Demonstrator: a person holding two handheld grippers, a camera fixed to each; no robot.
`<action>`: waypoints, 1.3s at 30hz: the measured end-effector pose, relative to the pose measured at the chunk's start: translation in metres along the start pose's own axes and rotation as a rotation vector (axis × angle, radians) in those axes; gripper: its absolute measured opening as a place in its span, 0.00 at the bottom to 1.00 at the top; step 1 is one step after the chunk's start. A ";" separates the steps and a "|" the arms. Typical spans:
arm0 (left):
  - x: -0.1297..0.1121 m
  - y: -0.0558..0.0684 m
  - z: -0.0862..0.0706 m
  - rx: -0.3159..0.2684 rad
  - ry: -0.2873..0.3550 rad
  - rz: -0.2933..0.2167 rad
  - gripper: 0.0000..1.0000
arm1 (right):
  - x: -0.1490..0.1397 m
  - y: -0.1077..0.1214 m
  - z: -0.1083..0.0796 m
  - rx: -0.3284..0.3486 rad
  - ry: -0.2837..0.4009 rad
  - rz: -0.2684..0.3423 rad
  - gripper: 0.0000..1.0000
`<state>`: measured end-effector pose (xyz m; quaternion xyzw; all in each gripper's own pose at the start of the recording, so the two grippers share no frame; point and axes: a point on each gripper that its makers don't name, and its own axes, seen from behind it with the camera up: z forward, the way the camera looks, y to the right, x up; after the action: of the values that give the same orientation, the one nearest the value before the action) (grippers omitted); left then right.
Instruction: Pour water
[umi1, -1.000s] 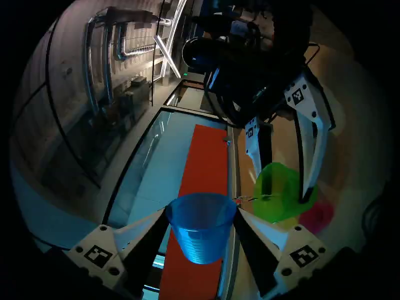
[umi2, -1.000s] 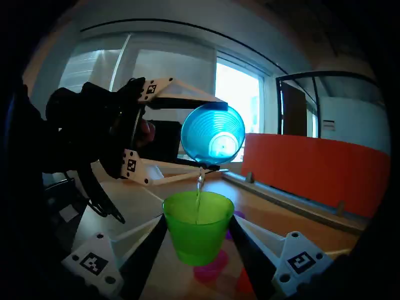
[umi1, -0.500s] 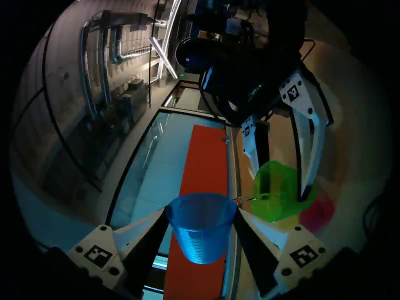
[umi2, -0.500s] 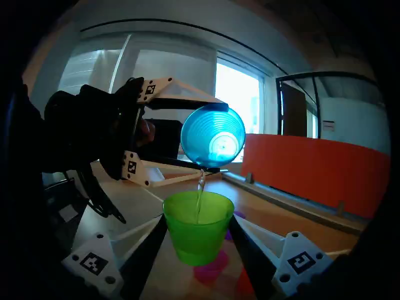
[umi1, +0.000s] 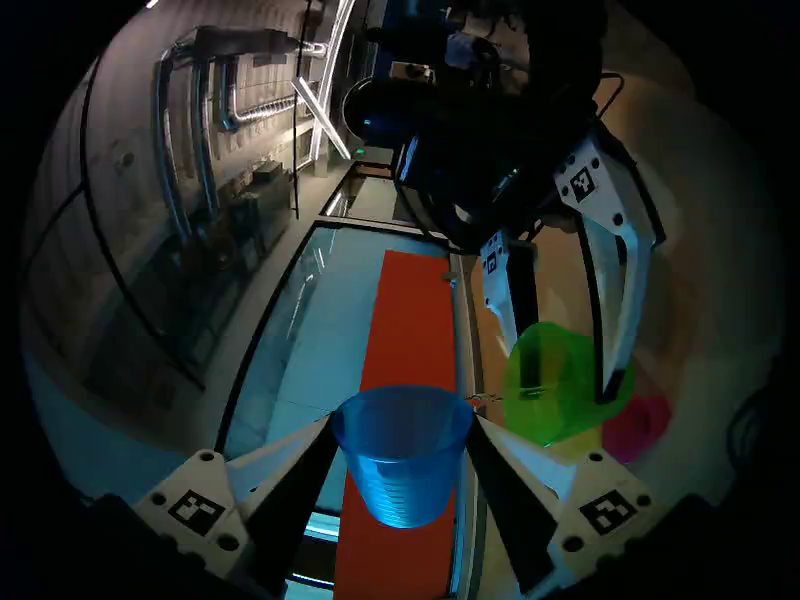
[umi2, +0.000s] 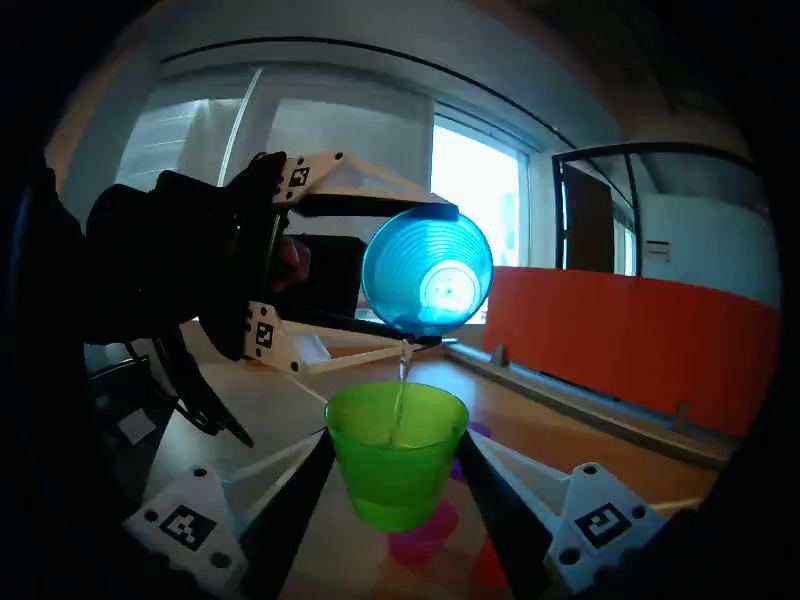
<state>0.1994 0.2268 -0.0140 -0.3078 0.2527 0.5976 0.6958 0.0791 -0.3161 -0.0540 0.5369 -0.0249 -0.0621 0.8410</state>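
The blue cup (umi2: 428, 270) has been tipped further above the green cup (umi2: 397, 470); both light, bendy cups are pinched mid-side between jaws.

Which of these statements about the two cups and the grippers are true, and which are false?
1. The left gripper holds the blue cup. True.
2. Water runs from the blue cup into the green cup. True.
3. The green cup lies on its side. False: it is upright, held by the right gripper.
4. The blue cup is upright. False: it is tilted, above the green cup.
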 end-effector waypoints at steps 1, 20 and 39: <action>0.000 0.000 0.000 -0.001 0.000 0.003 0.87 | 0.000 0.000 0.000 0.000 0.000 0.000 0.88; 0.000 0.000 0.002 -0.011 0.005 0.039 0.87 | -0.001 0.002 0.001 -0.003 0.002 0.002 0.88; 0.001 -0.006 0.001 0.004 0.002 0.073 0.87 | 0.001 0.002 0.002 -0.005 0.005 -0.002 0.88</action>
<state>0.2055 0.2277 -0.0135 -0.2978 0.2658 0.6219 0.6738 0.0800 -0.3176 -0.0514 0.5350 -0.0222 -0.0617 0.8423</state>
